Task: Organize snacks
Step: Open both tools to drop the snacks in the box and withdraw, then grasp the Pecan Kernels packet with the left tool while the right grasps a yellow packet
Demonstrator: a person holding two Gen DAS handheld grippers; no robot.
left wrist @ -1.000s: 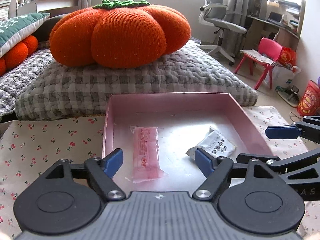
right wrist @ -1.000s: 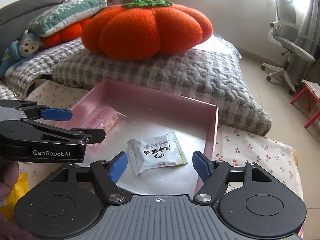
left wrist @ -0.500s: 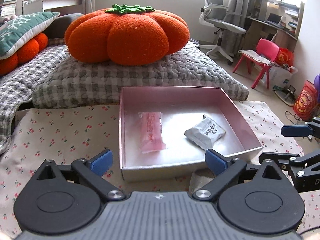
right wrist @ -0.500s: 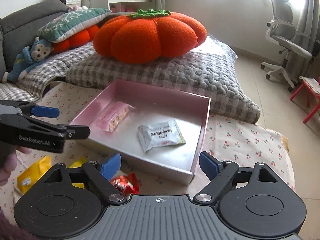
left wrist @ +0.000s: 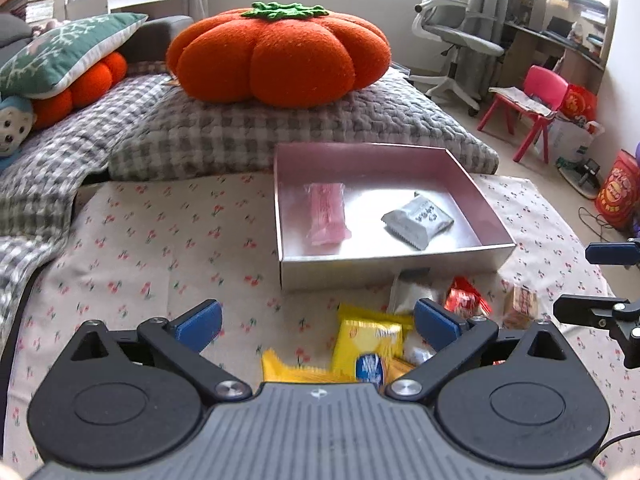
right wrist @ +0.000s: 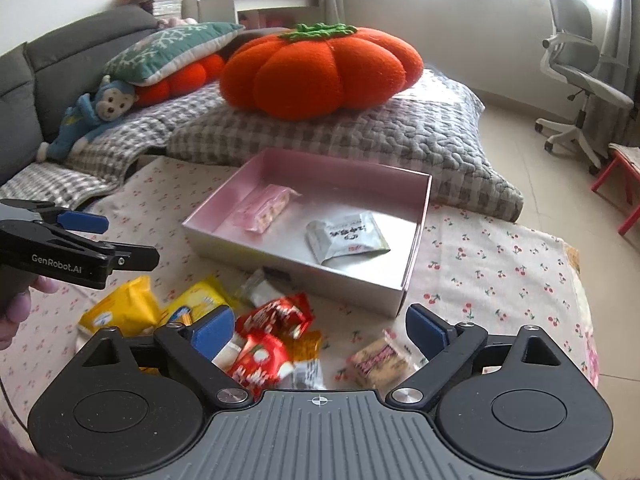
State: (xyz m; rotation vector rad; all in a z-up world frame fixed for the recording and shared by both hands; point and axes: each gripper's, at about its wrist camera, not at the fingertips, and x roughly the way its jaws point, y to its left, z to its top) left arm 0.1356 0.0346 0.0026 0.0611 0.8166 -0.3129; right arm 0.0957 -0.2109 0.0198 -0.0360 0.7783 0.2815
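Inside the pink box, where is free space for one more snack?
In the pink box, the floor is bare between the pink wafer pack and the grey-white packet, and along the back wall. In front of the box, the loose snack pile is crowded.

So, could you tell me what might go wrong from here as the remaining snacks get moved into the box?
1. The loose snacks overlap: the red packets lie against a yellow packet, so the opening right gripper might catch two.
2. The left gripper, its jaws also opening, is close beside the right one over the same pile; they could collide.
3. The box is light-looking; a nudge to its near wall may shift it.
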